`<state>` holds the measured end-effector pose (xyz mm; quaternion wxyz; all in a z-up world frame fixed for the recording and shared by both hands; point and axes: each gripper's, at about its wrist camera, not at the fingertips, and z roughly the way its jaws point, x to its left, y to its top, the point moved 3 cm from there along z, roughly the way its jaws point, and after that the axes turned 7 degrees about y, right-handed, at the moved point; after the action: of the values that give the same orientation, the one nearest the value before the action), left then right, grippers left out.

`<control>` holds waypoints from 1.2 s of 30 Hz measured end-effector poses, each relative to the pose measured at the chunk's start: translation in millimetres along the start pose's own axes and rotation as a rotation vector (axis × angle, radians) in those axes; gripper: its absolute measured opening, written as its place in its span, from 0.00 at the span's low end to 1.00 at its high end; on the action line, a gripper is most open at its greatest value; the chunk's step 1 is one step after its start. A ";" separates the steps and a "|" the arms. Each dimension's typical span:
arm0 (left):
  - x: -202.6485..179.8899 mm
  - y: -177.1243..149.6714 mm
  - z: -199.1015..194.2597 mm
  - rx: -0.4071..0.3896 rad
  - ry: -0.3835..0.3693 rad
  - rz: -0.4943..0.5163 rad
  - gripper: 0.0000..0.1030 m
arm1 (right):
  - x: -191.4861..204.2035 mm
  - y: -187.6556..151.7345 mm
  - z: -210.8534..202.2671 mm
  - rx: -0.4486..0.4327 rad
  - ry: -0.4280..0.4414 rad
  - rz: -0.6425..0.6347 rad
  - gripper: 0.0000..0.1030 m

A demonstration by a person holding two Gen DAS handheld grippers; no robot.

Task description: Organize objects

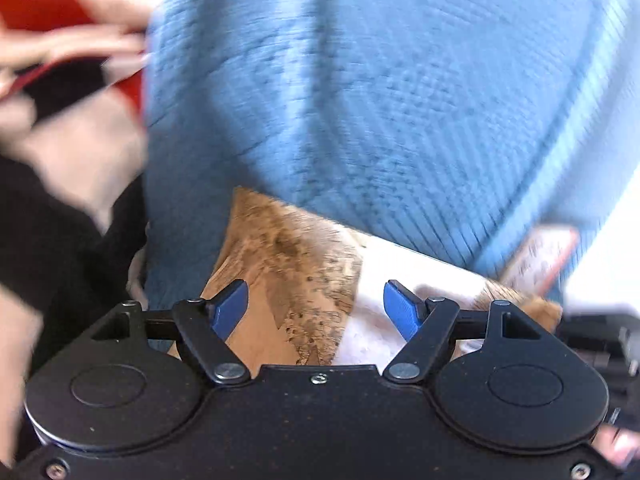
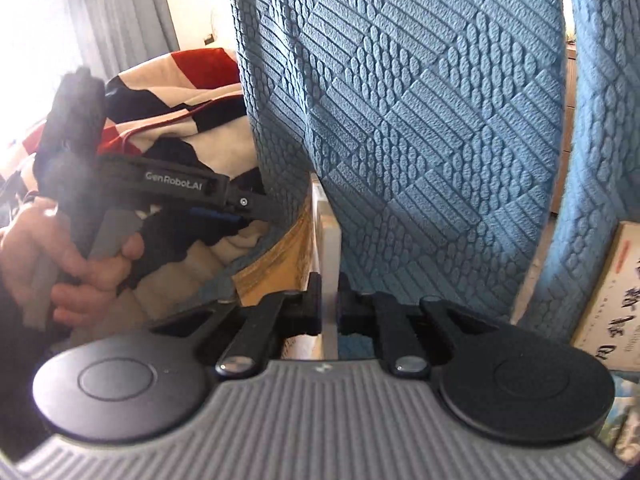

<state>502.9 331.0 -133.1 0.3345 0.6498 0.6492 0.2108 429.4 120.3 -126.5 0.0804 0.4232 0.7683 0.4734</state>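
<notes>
Hanging through the middle of both views, a blue textured blanket (image 2: pixel 420 112) is seen with its long axis running top to bottom of the frame, its upper end out of sight and its lower edge near the bottom centre. In the right wrist view the right tongs (image 2: pixel 330 312) are nearly closed; blue cloth lies against them at the right, with the pale edge of a board or book (image 2: pixel 328 240) in the gap, and it cannot be told which is pinched. In the left wrist view the left tongs (image 1: pixel 316 308) stand wide open with nothing between the blue pads (image 1: pixel 230 306); below them a brown patterned surface (image 1: pixel 288 272) and a white sheet (image 1: pixel 380 280) are visible, blurred.

The organizing is judged to be at an early stage: the blanket is unfolded and lifted, not yet laid or stacked anywhere. A red, white and black striped cloth (image 2: pixel 168 92) lies crumpled at the left, and a box with printed characters (image 2: pixel 612 292) stands at the right edge, neither tidied. A hand (image 2: pixel 80 264) grips the other tool's handle at lower left.
</notes>
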 end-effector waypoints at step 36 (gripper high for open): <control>-151.7 -34.5 -3.6 0.067 0.112 1.701 0.56 | 10.3 -11.3 -26.8 0.079 0.055 -0.240 0.09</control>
<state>465.7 179.8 -130.7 0.0102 0.9145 -0.0383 0.4027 402.4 107.9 -118.2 0.0986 0.3182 0.8334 0.4410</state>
